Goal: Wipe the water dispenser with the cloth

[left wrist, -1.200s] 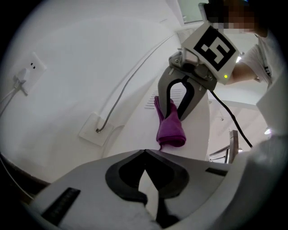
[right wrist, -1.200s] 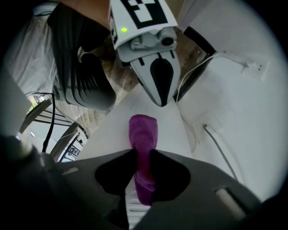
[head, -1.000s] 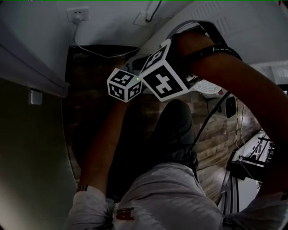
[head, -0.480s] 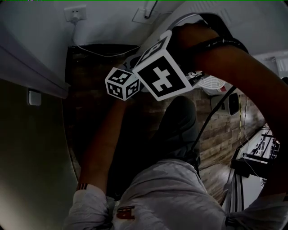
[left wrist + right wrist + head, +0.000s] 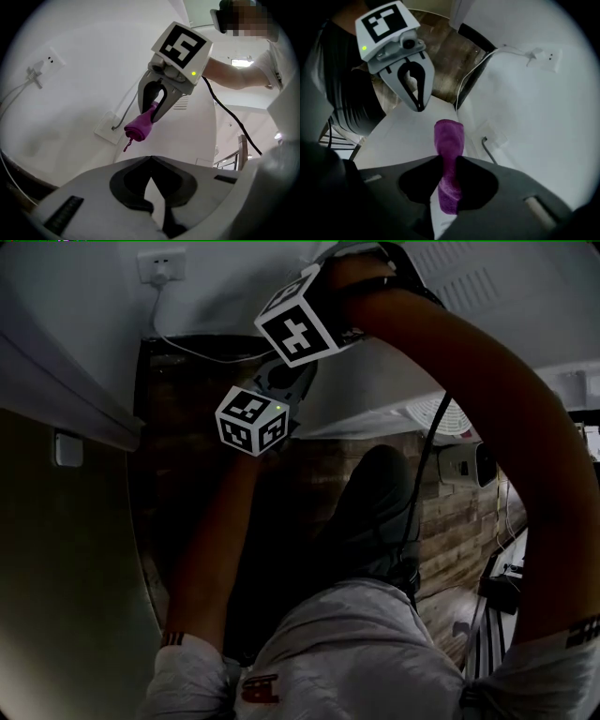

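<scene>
The cloth, a purple roll judged soft and light, is pinched mid-length in the right claw over the white dispenser. Being floppy, it is best gripped bunched. The left claw is closed, empty.

The left hand-held gripper and the right hand-held gripper each had a pale grey body, black jaws, a green indicator light and a white cube with black square markers. A black cable trailed from the right unit. The person wore a light grey top and dark trousers.
</scene>
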{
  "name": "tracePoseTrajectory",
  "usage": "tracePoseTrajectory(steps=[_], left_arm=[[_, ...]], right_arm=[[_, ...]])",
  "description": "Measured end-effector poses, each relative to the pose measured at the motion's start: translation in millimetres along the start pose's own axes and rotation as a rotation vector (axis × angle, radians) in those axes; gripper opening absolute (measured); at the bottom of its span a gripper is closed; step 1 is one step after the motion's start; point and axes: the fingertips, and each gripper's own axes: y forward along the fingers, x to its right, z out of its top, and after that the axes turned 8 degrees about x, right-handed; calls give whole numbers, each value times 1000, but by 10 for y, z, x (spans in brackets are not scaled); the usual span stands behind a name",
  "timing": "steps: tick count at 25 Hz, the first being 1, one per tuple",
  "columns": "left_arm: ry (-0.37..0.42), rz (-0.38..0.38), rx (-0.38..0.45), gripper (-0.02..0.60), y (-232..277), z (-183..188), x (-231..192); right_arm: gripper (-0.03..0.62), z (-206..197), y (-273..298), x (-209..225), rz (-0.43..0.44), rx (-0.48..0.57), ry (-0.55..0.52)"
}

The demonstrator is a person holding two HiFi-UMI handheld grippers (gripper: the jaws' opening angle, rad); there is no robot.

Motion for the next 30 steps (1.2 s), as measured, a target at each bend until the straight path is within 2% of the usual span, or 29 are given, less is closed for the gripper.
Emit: tracePoseTrajectory(steps=[9, 18, 24, 30], left_arm=[[-28, 9, -34, -2, -59, -297, -86], [-51, 51, -3, -2, -102, -384, -242], [-68, 55, 1, -2, -113, -430, -273], [-68, 53, -29, -2, -141, -551, -334]], right_arm=[[94, 160, 760, 301, -40, 18, -12], [94, 185, 1205, 281, -8, -11, -4], [94, 185, 1180, 203, 23, -20, -1], [94, 186, 814, -209, 126, -19, 27]])
